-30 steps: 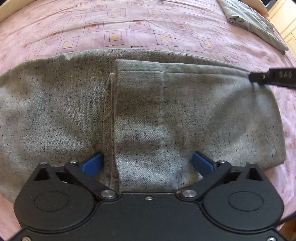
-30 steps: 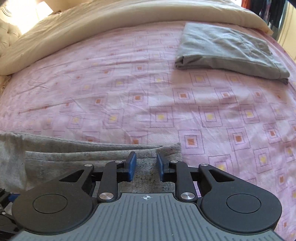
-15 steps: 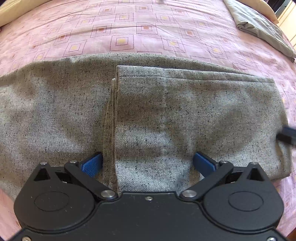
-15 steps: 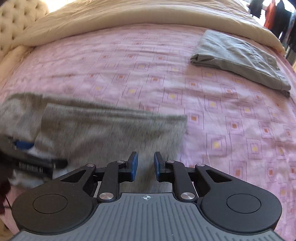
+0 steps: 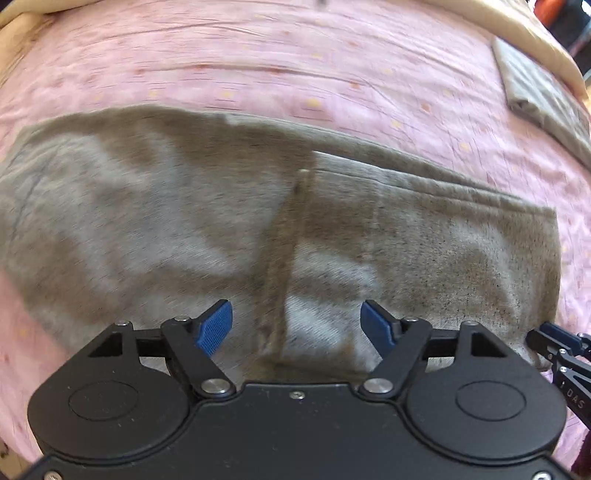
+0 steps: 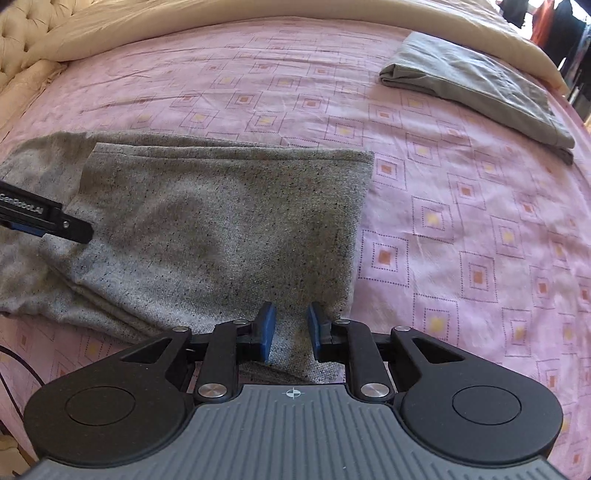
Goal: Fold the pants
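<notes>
Grey speckled pants (image 5: 424,243) lie flat on the pink bed sheet (image 5: 295,74), one part folded over the other; they also show in the right wrist view (image 6: 207,229). My left gripper (image 5: 296,326) is open wide and empty, above the near edge of the pants at the fold seam. My right gripper (image 6: 289,330) is open with a narrow gap, empty, above the near right corner of the pants. The right gripper's tip shows at the lower right of the left wrist view (image 5: 557,347). The left gripper's tip shows at the left of the right wrist view (image 6: 44,218).
A folded grey-green garment (image 6: 476,85) lies at the far right of the bed, also in the left wrist view (image 5: 543,99). A beige duvet (image 6: 258,18) runs along the far side. A tufted headboard (image 6: 22,33) stands at the far left.
Both grippers have pulled back and risen from the pants. The right gripper has swung from the far edge to the near right corner. The pants lie still.
</notes>
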{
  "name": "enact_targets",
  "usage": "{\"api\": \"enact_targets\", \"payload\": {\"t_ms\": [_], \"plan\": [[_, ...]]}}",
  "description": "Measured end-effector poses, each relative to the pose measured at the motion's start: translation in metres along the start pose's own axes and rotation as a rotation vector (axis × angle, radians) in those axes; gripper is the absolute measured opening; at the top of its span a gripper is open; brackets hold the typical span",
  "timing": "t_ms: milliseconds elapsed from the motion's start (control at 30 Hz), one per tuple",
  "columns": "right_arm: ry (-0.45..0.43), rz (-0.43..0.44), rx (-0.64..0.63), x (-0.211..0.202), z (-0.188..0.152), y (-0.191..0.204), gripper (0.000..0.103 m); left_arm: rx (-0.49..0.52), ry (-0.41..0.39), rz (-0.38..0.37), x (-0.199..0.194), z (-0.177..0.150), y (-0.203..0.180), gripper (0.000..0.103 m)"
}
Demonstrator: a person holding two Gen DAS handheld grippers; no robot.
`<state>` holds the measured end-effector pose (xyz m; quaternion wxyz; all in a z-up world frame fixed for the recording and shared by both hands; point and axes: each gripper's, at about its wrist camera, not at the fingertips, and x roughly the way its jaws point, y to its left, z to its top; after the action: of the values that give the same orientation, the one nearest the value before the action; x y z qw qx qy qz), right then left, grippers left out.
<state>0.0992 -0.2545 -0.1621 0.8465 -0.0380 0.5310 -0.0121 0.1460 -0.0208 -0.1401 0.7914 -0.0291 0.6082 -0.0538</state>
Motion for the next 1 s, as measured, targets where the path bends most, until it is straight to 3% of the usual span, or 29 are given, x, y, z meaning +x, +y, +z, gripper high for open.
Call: {"api": "enact_targets", "payload": {"t_ms": [233, 467, 700, 833, 933, 1000], "plan": [[-0.077, -0.036, 0.031, -0.026, -0.003, 0.013, 0.019, -0.094, -0.066, 0.067, -0.039, -0.024, 0.075, 0.077], [-0.131, 0.039, 0.022, -0.039, 0.01, 0.079, 0.019, -0.048, -0.082, 0.128, -0.044, -0.025, 0.151, 0.077], [-0.084, 0.095, -0.023, -0.02, 0.016, 0.188, 0.019, 0.014, -0.109, 0.093, -0.045, -0.011, 0.217, 0.077], [0.0, 0.025, -0.012, 0.005, 0.009, 0.227, 0.019, 0.041, -0.121, 0.059, -0.043, 0.001, 0.241, 0.077], [0.12, -0.042, 0.002, 0.029, -0.003, 0.241, 0.02, 0.053, -0.118, 0.031, -0.041, 0.009, 0.255, 0.077], [0.098, -0.064, 0.018, 0.029, -0.008, 0.243, 0.02, 0.055, -0.117, 0.01, -0.041, 0.013, 0.262, 0.077]]}}
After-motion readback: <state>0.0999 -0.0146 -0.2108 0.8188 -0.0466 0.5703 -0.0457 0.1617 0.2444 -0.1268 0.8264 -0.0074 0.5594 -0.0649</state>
